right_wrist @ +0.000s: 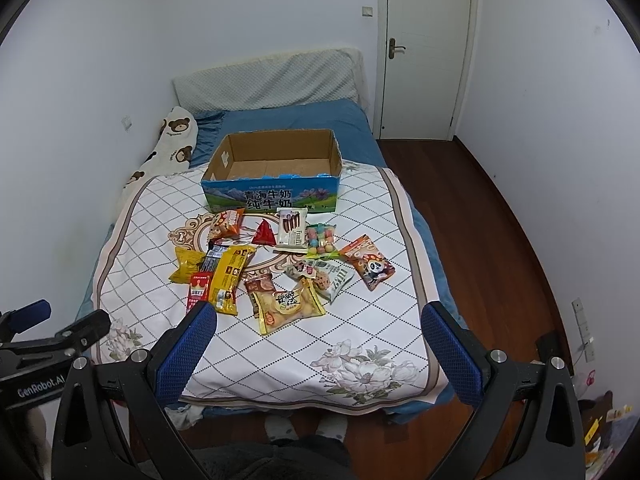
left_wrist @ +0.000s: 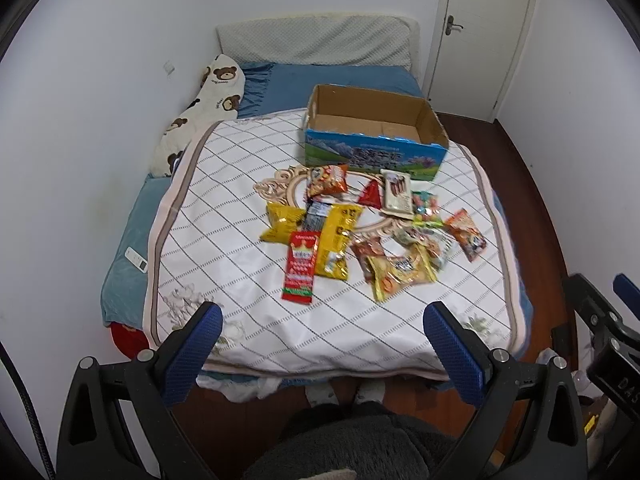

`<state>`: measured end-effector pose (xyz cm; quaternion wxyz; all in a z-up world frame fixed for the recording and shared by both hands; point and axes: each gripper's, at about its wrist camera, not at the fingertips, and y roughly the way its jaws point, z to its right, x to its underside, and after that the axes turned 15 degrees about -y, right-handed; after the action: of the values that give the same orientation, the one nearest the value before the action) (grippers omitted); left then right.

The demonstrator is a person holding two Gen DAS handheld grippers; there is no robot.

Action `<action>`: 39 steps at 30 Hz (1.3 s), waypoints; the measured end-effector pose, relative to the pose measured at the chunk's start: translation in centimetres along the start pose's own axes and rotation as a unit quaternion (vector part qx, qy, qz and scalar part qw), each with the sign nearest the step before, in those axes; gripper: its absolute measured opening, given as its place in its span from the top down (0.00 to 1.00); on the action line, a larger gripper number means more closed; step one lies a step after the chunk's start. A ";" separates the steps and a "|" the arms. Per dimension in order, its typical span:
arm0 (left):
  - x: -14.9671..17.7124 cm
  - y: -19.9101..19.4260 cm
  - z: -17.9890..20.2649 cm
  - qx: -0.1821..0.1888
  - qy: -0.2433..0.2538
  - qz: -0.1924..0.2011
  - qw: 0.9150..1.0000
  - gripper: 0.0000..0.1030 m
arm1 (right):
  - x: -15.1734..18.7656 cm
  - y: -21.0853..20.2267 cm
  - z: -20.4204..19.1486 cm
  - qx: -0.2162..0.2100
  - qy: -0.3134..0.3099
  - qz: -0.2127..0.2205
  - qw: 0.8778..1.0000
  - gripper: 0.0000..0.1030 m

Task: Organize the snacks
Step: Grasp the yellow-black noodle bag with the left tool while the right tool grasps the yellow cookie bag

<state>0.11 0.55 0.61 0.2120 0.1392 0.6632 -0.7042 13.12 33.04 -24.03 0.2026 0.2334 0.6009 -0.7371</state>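
Note:
Several snack packets lie in a loose pile on the white quilted bed cover (left_wrist: 248, 320) (right_wrist: 360, 320): a red strip pack (left_wrist: 299, 266) (right_wrist: 198, 290), a yellow bag (left_wrist: 338, 240) (right_wrist: 230, 276), a biscuit pack (left_wrist: 400, 270) (right_wrist: 286, 306), a panda pack (left_wrist: 466, 234) (right_wrist: 368, 266). Behind them stands an open, empty cardboard box (left_wrist: 376, 132) (right_wrist: 276, 168) with a blue printed front. My left gripper (left_wrist: 322, 354) and right gripper (right_wrist: 318, 354) are both open and empty, held above the bed's near edge, well short of the snacks.
The bed sits against the left wall, with a bear-print pillow (left_wrist: 208, 108) (right_wrist: 168, 148) along it. A white door (left_wrist: 488, 32) (right_wrist: 428, 52) and wooden floor (right_wrist: 500, 248) are on the right. My feet (right_wrist: 306, 426) stand at the foot of the bed.

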 end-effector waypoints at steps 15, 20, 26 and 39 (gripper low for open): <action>-5.5 22.7 -5.8 -0.069 0.017 -0.127 0.989 0.00 | 0.0 17.1 -2.8 -0.054 0.073 -0.105 0.990 0.00; -5.1 29.7 -4.3 -0.077 0.049 -0.178 0.980 0.00 | 1.3 25.5 -2.9 -0.064 0.096 -0.176 0.978 0.00; -4.4 36.2 -3.7 -0.089 0.042 -0.241 0.965 0.00 | 4.5 35.5 -1.2 -0.133 0.218 -0.265 0.930 0.00; -3.5 40.7 -4.0 -0.085 0.008 -0.277 0.957 0.12 | 5.0 44.4 -4.5 -0.142 0.130 -0.337 0.922 0.40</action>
<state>22.52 3.69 -33.69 0.0142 -0.0626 0.7349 -0.6751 35.24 28.71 -62.89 -0.1066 0.0794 0.7635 -0.6320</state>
